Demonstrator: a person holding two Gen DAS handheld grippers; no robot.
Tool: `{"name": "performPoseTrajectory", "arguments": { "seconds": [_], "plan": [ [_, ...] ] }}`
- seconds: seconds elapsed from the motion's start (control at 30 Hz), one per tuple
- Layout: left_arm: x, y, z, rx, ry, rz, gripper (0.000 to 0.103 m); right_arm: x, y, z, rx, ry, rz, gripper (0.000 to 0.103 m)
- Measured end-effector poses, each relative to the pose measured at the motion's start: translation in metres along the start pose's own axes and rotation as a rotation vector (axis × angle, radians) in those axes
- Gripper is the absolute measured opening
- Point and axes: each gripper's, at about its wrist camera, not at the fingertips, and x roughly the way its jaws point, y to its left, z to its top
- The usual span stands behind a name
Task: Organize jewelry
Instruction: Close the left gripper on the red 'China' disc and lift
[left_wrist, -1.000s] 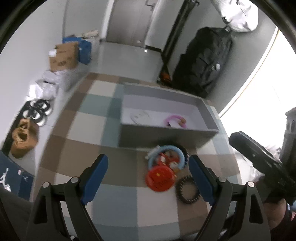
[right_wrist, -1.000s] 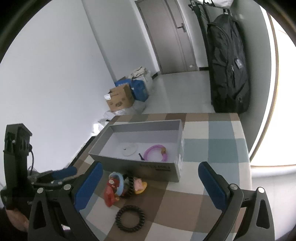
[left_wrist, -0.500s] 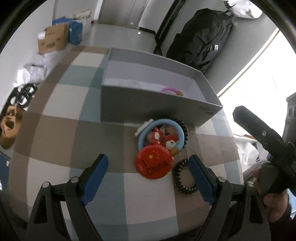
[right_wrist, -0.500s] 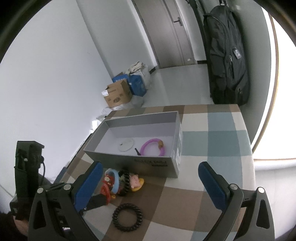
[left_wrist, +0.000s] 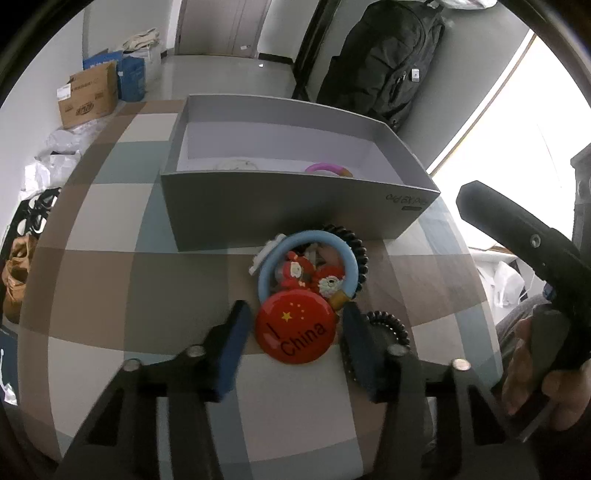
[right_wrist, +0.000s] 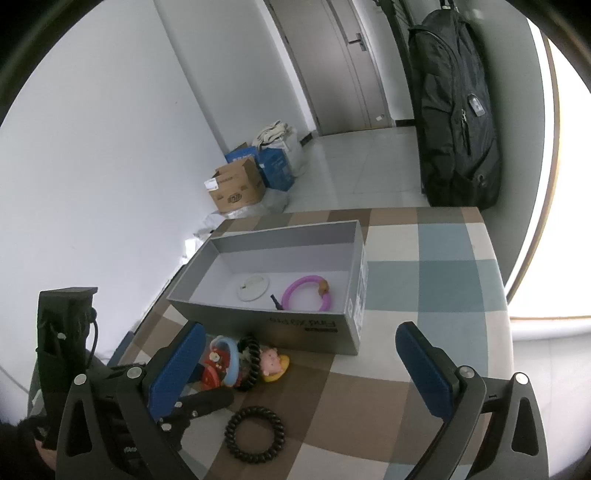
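A red "I China" badge (left_wrist: 296, 325) lies on the checked tablecloth in front of a grey box (left_wrist: 295, 206). My left gripper (left_wrist: 295, 325) is open, its blue fingers on either side of the badge, close to it. Behind the badge sit a light blue ring (left_wrist: 308, 258), red Santa charms (left_wrist: 295, 273) and a black coil hair tie (left_wrist: 354, 251). A second black coil tie (right_wrist: 255, 432) lies loose. The box (right_wrist: 266, 321) holds a purple ring (right_wrist: 306, 299) and a white disc (right_wrist: 253, 288). My right gripper (right_wrist: 299, 373) is open and empty above the table.
A pink pig figure (right_wrist: 271, 363) lies by the pile. A black backpack (right_wrist: 458, 122) stands on the floor beyond the table. Cardboard and blue boxes (right_wrist: 240, 184) sit by the wall. The table edge (right_wrist: 506, 332) runs along the right.
My left gripper has moved forward and down to the pile and has narrowed, so its fingers now flank the red badge. The right gripper has barely moved.
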Motion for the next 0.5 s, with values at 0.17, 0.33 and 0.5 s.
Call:
{"name": "performPoseTrajectory", "arguments": {
  "seconds": [0.17, 0.33, 0.5],
  "plan": [
    [-0.0010, 0.0018, -0.0001, -0.009, 0.013, -0.018, 0.037, -0.0004, -0.0008, 0.0000, 0.006, 0.001, 0.001, 0.103],
    [-0.0023, 0.0039, -0.0004, -0.024, 0.032, -0.043, 0.037, -0.0009, -0.0021, -0.0008, 0.009, 0.005, -0.001, 0.103],
    [-0.0067, 0.0050, -0.0004, -0.039, 0.038, -0.065, 0.037, -0.0011, -0.0046, -0.0012, 0.018, 0.010, -0.006, 0.103]
  ]
}}
